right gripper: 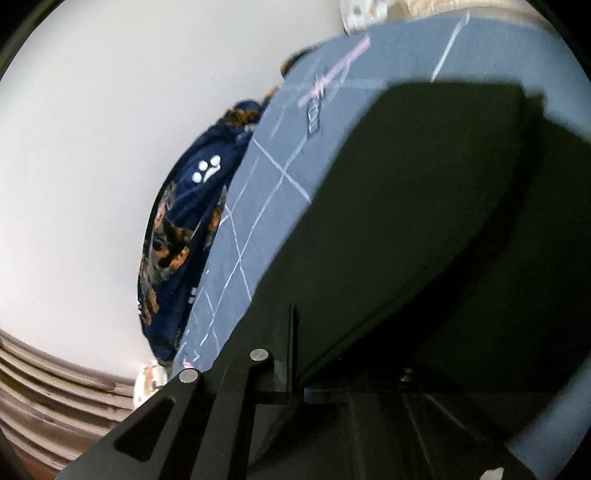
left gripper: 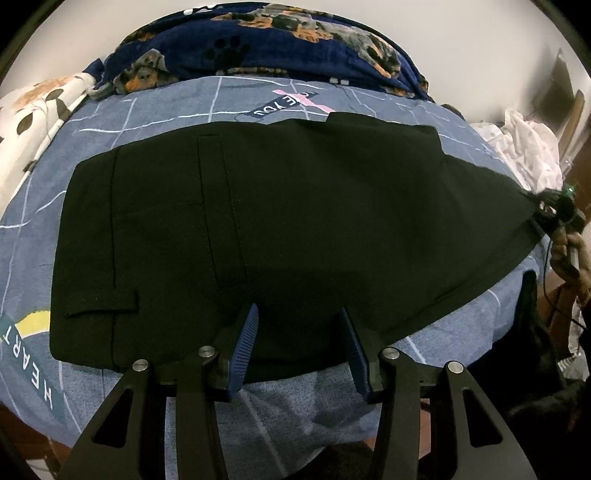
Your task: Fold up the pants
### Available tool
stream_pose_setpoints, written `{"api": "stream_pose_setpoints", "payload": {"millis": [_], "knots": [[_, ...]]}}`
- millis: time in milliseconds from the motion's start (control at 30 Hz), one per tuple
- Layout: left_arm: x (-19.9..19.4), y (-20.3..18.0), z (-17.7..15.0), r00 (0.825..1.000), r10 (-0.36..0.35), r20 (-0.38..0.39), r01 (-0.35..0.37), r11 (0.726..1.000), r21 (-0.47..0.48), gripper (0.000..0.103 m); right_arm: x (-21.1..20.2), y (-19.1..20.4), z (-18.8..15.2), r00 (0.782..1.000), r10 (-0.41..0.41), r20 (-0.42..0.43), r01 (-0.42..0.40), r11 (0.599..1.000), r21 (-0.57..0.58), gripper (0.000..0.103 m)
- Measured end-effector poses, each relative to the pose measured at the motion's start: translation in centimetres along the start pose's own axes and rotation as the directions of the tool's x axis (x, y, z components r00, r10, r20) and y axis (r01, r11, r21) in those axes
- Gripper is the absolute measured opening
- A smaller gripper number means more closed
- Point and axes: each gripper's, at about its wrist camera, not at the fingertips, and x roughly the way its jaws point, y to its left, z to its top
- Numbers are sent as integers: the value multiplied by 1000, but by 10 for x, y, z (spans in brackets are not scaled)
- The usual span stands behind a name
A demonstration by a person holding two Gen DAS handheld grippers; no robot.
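Pants (left gripper: 288,221): plain black. Bedsheet (left gripper: 155,114): grey-blue w/ white grid lines, pink stripe. Blanket (left gripper: 280,33), top of frame: navy, orange-brown dog print, paw marks. Gripper pads (left gripper: 243,347): blue, ribbed.

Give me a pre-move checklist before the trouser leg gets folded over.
1. Right tool gripping the pants: ok. It is shut on the dark fabric, which rises from it in a lifted sheet.
2. Left tool free of the cloth: ok. Its pads stand apart over the near edge, pinching nothing.
3. Waistband end lying flat on the bedsheet: ok.
4. Landing area clear: ok, nothing rests on the flat part of the pants.
5. Blanket out of the way: ok, it lies beyond the far edge.
6. Lifted leg free of wrinkles: cannot tell, the right view is blurred.
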Motion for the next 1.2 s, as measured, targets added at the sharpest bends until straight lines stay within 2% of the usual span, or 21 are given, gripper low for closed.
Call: {"api": "stream_pose_setpoints", "payload": {"millis": [133,300,367,467,567,767,833,1033,1133,1200], "knots": [[-1,4,0,1000,-26,-2,26,1000,7,48,-35,-17,-7,1000,-22,18,21,999,30,4],[-2,10,-1,998,-67,7,67,998,6,48,-53,-59,-15,999,-54,5,53,993,110,3],[-2,10,-2,998,-67,6,66,998,14,48,-54,-70,-18,1000,-23,11,21,989,146,2],[-1,8,-1,998,-63,4,62,998,27,48,-55,-67,-18,999,-29,15,27,991,128,2],[-1,8,-1,998,-63,5,63,998,25,48,-57,-73,-15,1000,-3,25,-1,990,144,3],[-2,7,-1,998,-60,5,59,998,32,48,-75,-91,-1,992,73,103,-94,971,220,9],[-2,7,-1,998,-58,6,58,998,34,48,-84,-97,5,990,57,130,-87,968,234,10],[-2,6,-1,999,-53,9,52,998,40,48,-87,-97,27,989,14,148,-46,977,209,8],[-2,6,-1,998,-54,12,53,998,38,48,-79,-81,35,989,32,142,-55,985,161,7],[-2,5,-2,998,-55,14,54,998,41,48,-74,-67,38,987,73,140,-92,987,131,7]]}}
